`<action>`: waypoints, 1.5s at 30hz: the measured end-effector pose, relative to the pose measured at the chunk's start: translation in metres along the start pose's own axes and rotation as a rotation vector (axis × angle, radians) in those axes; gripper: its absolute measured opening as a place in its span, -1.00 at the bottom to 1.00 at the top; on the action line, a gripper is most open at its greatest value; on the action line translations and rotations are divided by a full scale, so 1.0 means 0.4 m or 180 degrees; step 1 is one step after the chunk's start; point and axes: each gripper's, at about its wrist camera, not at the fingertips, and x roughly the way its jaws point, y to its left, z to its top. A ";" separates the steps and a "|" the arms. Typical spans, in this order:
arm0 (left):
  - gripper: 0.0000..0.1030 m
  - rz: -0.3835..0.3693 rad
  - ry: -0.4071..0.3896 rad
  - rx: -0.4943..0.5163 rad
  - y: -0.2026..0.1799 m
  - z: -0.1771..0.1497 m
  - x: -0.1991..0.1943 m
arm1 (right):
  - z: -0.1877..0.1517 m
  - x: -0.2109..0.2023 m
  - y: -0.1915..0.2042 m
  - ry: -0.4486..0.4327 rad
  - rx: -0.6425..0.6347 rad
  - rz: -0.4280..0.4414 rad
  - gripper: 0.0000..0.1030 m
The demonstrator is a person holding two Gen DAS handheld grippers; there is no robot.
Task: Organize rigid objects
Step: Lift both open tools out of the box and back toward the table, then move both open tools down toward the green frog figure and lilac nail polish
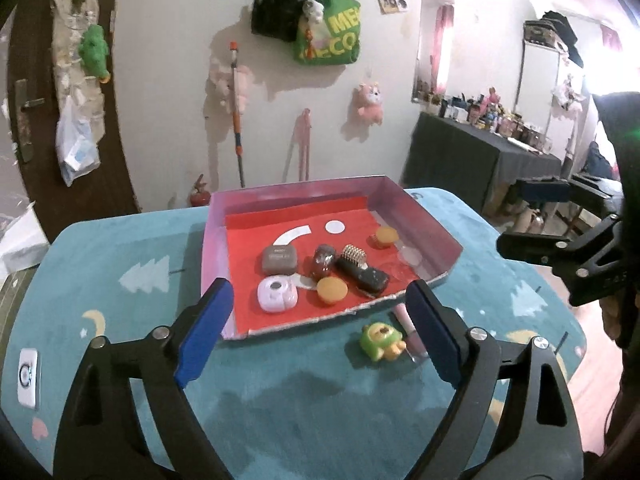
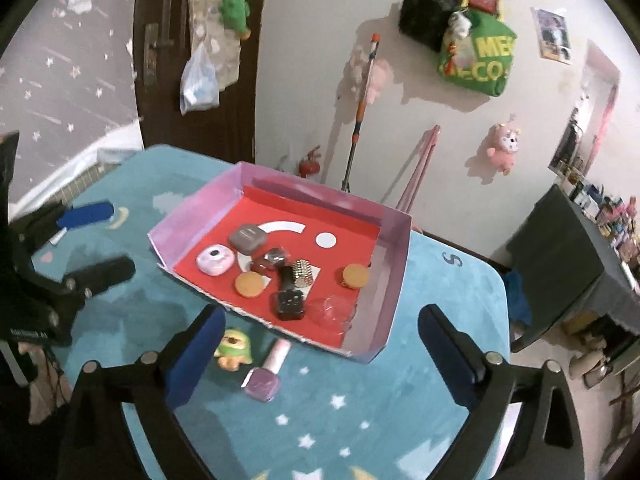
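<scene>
Jaws of left gripper point(image 1: 320, 320) spread wide, holding nothing, above teal counter point(image 1: 120, 320). Jaws of right gripper point(image 2: 320, 344) also spread, nothing between. Just ahead, outside the tray, on the cloth: green frog toy point(image 2: 233, 349) and, beside it, purple nail polish bottle point(image 2: 266, 372) lying flat. Farther on, pink-walled tray point(image 2: 394, 280) with red floor, carrying 2 orange discs point(image 2: 250, 284), grey case point(image 2: 247, 237), white case point(image 2: 215, 260), black remote point(image 2: 289, 300).
</scene>
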 end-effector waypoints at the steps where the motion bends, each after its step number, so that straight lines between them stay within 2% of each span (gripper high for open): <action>1: 0.71 0.0008 -0.0024 -0.0017 -0.003 -0.011 -0.007 | -0.013 -0.009 0.004 -0.0033 0.0049 -0.0004 1.00; 7: 0.71 0.0172 -0.0073 -0.0174 -0.008 -0.093 -0.023 | -0.104 -0.032 0.036 -0.0183 0.0318 0.0030 1.00; 12: 0.71 0.0282 -0.0017 -0.0237 -0.011 -0.151 0.003 | -0.175 -0.005 0.060 -0.0227 0.0491 -0.0044 1.00; 21: 0.71 0.0288 0.0308 -0.0377 -0.009 -0.232 0.092 | -0.268 0.122 0.079 -0.0014 0.0677 -0.0231 1.00; 33: 0.71 0.0308 0.0433 -0.0376 0.001 -0.235 0.125 | -0.284 0.248 0.079 0.0335 0.0655 -0.0324 1.00; 42: 0.71 0.0306 0.0457 -0.0374 0.008 -0.220 0.130 | -0.261 0.305 0.079 0.0542 0.0546 -0.0298 1.00; 45: 0.71 0.0264 0.0490 -0.0359 -0.002 -0.213 0.137 | -0.264 0.310 0.058 0.0566 0.0599 -0.0192 1.00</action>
